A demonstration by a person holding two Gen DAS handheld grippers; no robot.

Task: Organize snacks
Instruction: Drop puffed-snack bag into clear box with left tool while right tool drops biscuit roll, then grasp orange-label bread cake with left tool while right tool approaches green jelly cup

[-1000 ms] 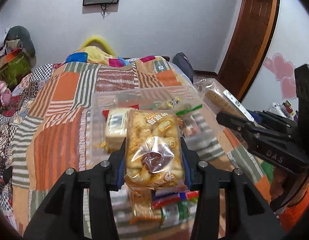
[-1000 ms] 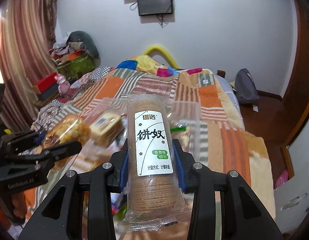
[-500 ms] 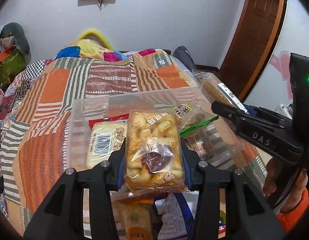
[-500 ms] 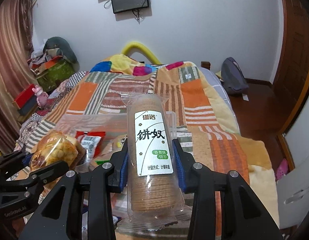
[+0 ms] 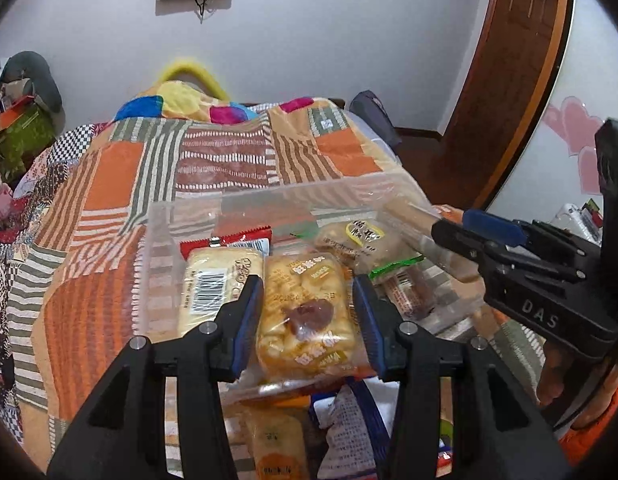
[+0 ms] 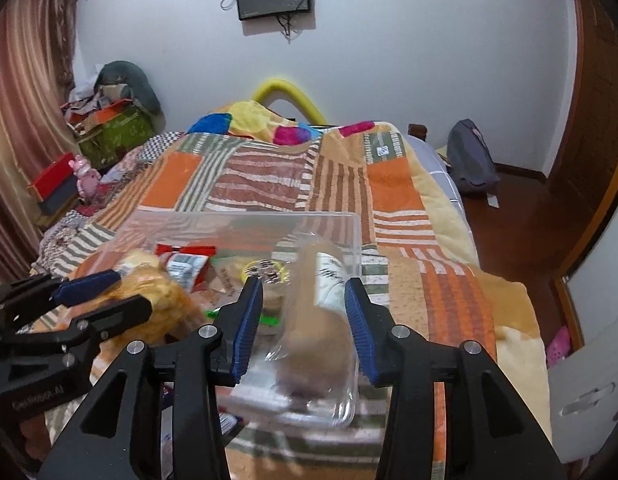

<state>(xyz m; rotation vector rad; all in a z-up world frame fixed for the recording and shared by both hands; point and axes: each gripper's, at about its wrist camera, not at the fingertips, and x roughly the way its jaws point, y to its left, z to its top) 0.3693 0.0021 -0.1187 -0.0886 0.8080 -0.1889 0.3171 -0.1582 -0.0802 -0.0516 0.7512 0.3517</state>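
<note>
I am at the dropping-off step: both snacks are at the clear plastic bin (image 5: 181, 216) that sits on the patchwork bed (image 5: 109, 184). On my left, my left hand-held gripper (image 5: 309, 312) has its blue pads spread a little wider than the bag of small golden buns (image 5: 305, 312); a thin gap shows on each side, so I judge it released, with the bag lying at the near edge of the bin beside the pale barcoded bread pack (image 5: 217, 280) and in front of the red packet (image 5: 229, 240). Further right, my right hand-held gripper (image 6: 305, 316) is plainly spread apart, and the biscuit roll (image 6: 313, 304) between its fingers is blurred and tilted, seemingly dropping free into the bin's right end beside the yellow-labelled pack (image 6: 265, 268). Next, I reckon I should draw both tools straight back without snagging the wrappers, then go for the loose packets (image 5: 277, 440) lying on the bed in front of the bin.
</note>
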